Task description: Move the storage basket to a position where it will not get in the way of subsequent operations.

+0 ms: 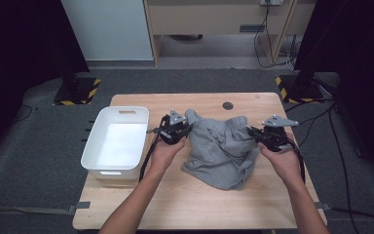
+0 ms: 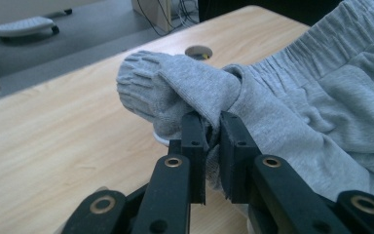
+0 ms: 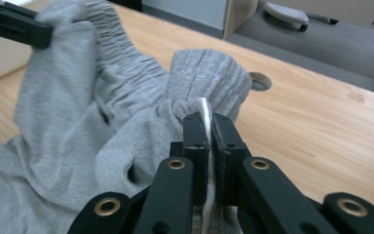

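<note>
Two grippers, one pair of grey shorts, one white bin.
The left gripper (image 1: 187, 127) and the right gripper (image 1: 251, 131) each pinch the elastic waistband of the grey shorts (image 1: 219, 151), crumpled and soft, at the centre of the wooden table (image 1: 175, 204); the white bin (image 1: 117, 141) sits at nine o'clock, on grey carpet.

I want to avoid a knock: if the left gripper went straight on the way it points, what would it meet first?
The left gripper, shut on the grey shorts, would push into their bunched waistband first. Beyond that lies bare table; depth is hard to judge.
</note>
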